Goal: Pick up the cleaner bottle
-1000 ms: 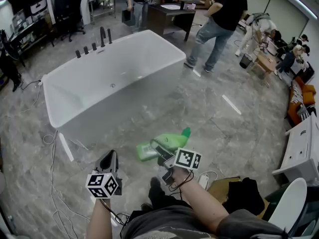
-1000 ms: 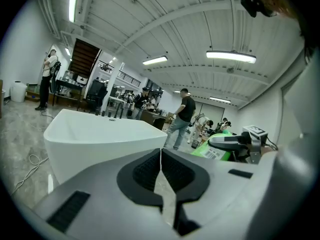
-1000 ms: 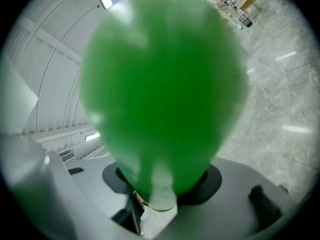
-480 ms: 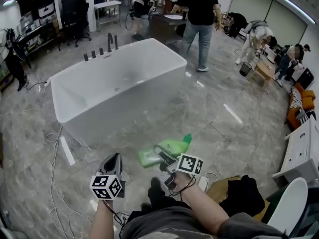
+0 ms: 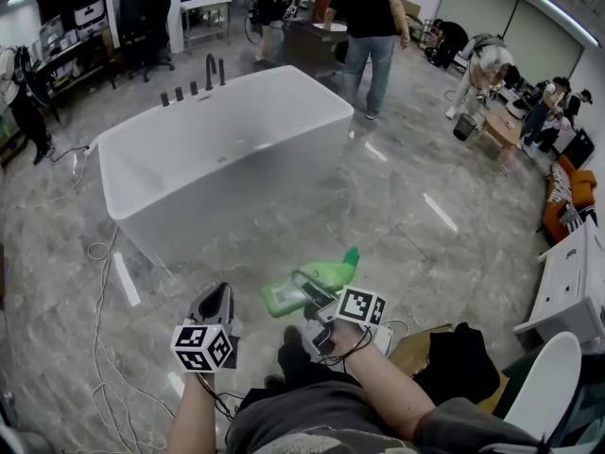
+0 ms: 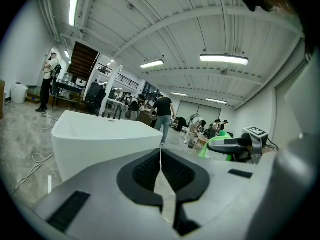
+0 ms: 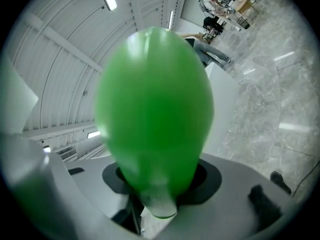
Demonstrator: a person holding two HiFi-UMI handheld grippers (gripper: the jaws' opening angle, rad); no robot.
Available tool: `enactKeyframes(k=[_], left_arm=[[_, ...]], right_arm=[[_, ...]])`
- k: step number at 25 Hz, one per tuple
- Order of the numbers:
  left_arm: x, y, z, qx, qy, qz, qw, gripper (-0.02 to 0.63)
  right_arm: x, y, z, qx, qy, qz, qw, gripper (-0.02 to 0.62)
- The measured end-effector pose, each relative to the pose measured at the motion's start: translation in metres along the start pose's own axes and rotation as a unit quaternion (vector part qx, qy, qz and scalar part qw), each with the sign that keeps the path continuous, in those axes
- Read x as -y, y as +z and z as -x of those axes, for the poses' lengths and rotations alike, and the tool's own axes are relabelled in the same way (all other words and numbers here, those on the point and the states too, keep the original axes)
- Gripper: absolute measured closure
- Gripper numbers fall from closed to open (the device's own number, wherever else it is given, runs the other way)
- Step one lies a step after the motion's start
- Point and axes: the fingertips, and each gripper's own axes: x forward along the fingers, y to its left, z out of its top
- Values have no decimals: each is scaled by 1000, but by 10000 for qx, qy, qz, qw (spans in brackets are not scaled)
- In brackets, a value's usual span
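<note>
While the head view shows the right gripper (image 5: 310,293) holding the green cleaner bottle (image 5: 331,272) off the floor near the bathtub (image 5: 142,173), pickup looks done. Left gripper view: left gripper (image 6: 161,159) jaws closed together, empty. Right gripper view: jaws part-open, clamped on the bottle; next move needs a steady grip.

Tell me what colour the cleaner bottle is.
The cleaner bottle is green, clearest in the right gripper view.

Left claw (image 6: 160,160) shut; right claw (image 5: 308,289), seemingly rolled, clamps bottle (image 7: 152,109).
</note>
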Motion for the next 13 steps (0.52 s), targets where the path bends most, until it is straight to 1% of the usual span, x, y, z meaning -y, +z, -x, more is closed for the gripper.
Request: enactKeyframes(k=[5, 13], left_arm=[[10, -4, -2, -31, -93, -51, 9999, 589], [7, -10, -7, -95, -145, -75, 9998, 589]], right_arm=[[1, -1, 2, 49, 48, -198, 9998, 396], [11, -4, -3, 71, 9, -416, 9991, 397]])
